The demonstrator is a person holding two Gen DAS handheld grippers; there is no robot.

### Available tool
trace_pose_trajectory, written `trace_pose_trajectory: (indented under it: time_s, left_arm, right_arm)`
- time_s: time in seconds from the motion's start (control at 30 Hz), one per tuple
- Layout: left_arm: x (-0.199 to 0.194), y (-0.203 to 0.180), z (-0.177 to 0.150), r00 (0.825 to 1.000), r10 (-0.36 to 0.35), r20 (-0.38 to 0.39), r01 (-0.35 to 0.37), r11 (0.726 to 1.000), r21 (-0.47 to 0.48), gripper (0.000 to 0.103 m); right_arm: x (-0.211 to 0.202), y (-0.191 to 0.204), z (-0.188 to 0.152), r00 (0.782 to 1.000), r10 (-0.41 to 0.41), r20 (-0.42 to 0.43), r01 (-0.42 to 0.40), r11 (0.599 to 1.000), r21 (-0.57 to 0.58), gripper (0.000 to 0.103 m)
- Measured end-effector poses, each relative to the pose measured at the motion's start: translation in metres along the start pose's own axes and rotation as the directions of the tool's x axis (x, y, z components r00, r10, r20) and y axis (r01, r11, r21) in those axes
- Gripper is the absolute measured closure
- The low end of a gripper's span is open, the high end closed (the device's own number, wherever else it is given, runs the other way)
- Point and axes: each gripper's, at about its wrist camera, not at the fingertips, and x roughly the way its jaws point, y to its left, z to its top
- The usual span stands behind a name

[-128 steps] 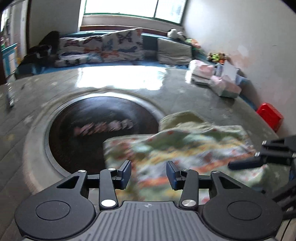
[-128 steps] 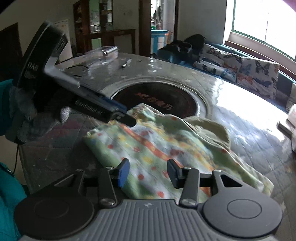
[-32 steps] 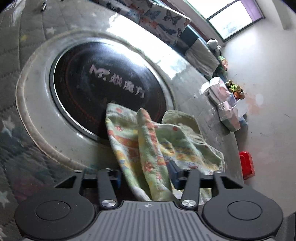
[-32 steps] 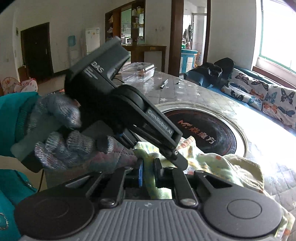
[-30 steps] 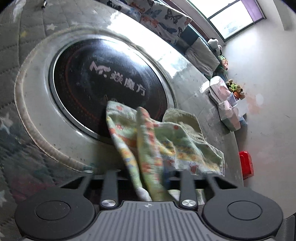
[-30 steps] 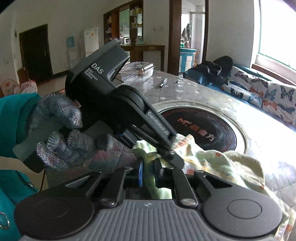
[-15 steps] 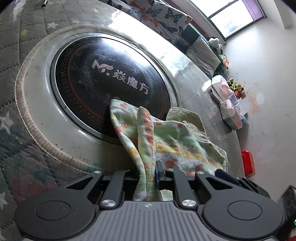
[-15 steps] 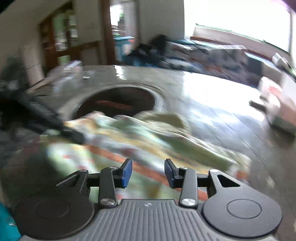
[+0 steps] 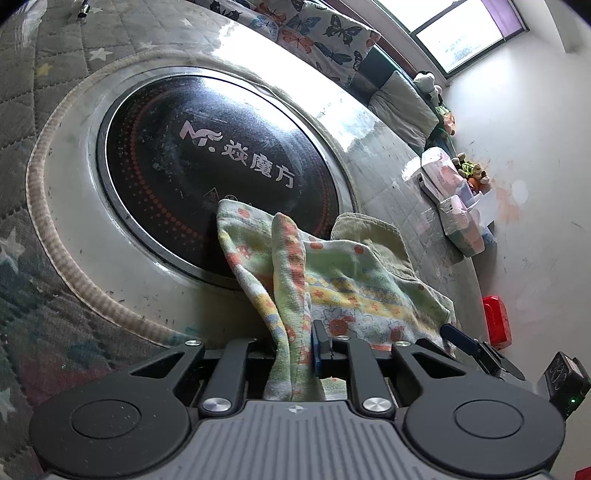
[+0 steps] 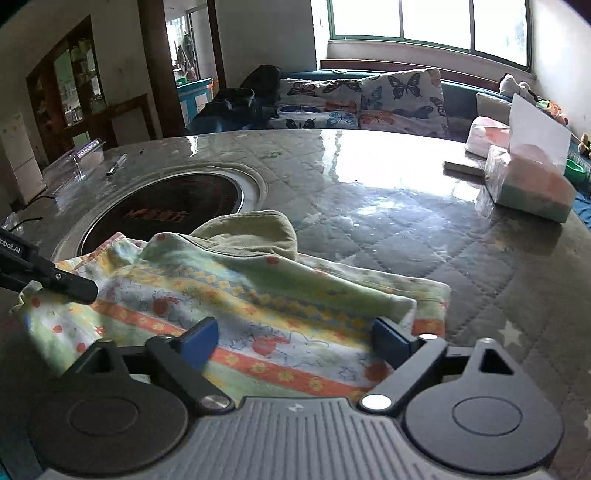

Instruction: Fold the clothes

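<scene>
The left gripper was pinched tight on a bunched fold of the patterned garment, its two black fingers drawn together with the cloth squeezed between them and a ridge of fabric rising forward from the grip. The right gripper stood with its blue-padded fingers spread wide and nothing between them, hovering low over the near edge of the same garment; whether the pads touched the cloth could not be told. The garment, pale green with orange and yellow bands and small red prints, lay spread on the round table, which was covered in a glossy quilted cover. A plain olive-green lining or hood showed folded out at the garment's far side. Its far corner overlapped the rim of the black induction hob set into the middle of the table, beneath the white lettering printed on the glass. In the right wrist view the tip of the left gripper reached in from the left, at the garment's left edge. Well apart on the table's right side sat wrapped tissue packs, and beyond the table a bench held butterfly-print cushions beneath a bright window.
</scene>
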Motion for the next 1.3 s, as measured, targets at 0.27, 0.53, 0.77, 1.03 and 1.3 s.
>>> trace_pose_trajectory:
  time_s: [0.27, 0.53, 0.77, 1.03, 1.3]
  left_arm:
    - [0.001, -0.005, 0.001, 1.0, -0.023, -0.006, 0.023, 1.0, 0.013, 0.068]
    - [0.002, -0.012, 0.0, 1.0, -0.027, -0.002, 0.028, 0.999, 0.039, 0.055]
    - [0.002, -0.013, -0.003, 1.0, -0.025, 0.01, 0.024, 0.998, 0.062, 0.059]
    - [0.0, -0.01, -0.006, 1.0, -0.009, 0.023, 0.007, 0.997, 0.083, 0.073]
    - [-0.001, -0.008, -0.006, 1.0, -0.006, 0.024, 0.004, 0.995, 0.095, 0.078]
  right_arm:
    - [0.004, 0.004, 0.004, 1.0, 0.008, -0.023, -0.008, 1.0, 0.005, 0.0]
    - [0.009, 0.011, 0.007, 0.998, -0.004, -0.065, 0.003, 1.0, -0.018, 0.0]
    - [-0.007, 0.007, 0.004, 0.998, 0.023, -0.055, -0.024, 1.0, -0.01, 0.0]
    - [-0.038, 0.009, -0.022, 0.996, -0.032, -0.082, 0.027, 0.998, -0.063, 0.0]
    - [-0.053, -0.013, -0.038, 0.992, -0.075, -0.102, 0.074, 0.997, -0.005, 0.0]
